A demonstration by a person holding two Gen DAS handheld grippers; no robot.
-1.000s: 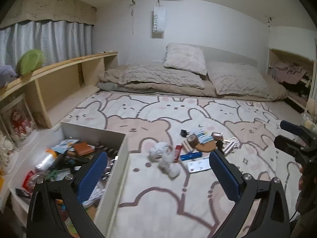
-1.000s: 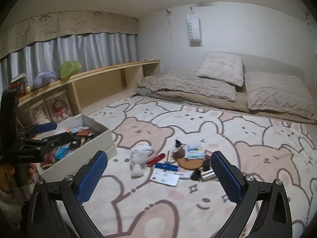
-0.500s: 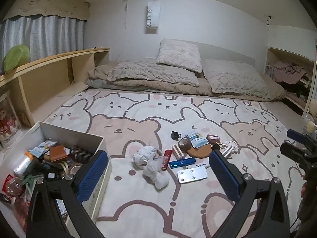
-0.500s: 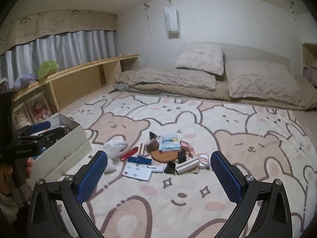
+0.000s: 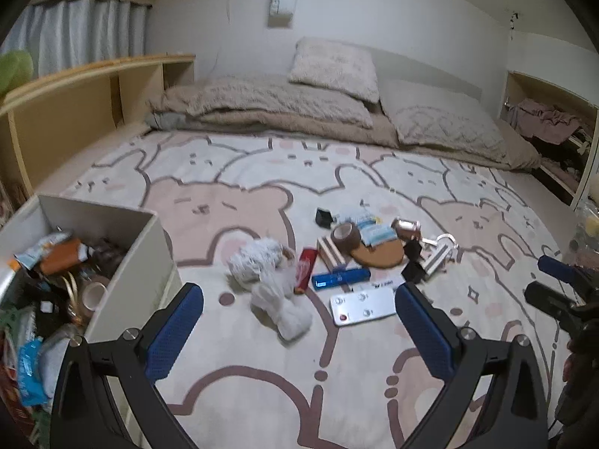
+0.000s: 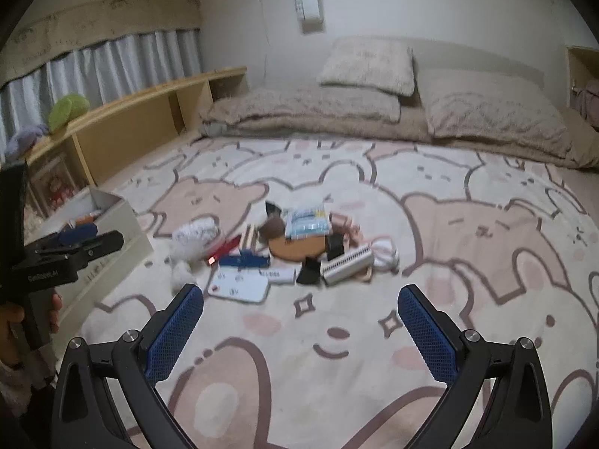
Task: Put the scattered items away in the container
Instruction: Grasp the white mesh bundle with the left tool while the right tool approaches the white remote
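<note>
Both the left gripper (image 5: 299,333) and right gripper (image 6: 301,333) are held wide apart, empty, above small items scattered mid-blanket beside a white rectangular box (image 5: 127,262).

White walls (image 5: 411,7), grey curtains (image 6: 112,63), wooden shelf (image 6: 142,112), bear-print rug (image 5: 262,355)

A cream rectangular open-topped box (image 5: 146,258) sits at the near left on the bear-print blanket, crowded with small clutter. Right of it lies a crumpled white fluffy cloth (image 5: 269,280), then a flat red packet (image 5: 306,269), a blue tube (image 5: 340,278) lying crosswise and a white flat card (image 5: 363,305) nearest. Farther back, a brown tape roll (image 5: 345,237) leans against a round cork coaster (image 5: 380,256), which a white-and-blue packet (image 5: 370,226) overlaps.
</note>
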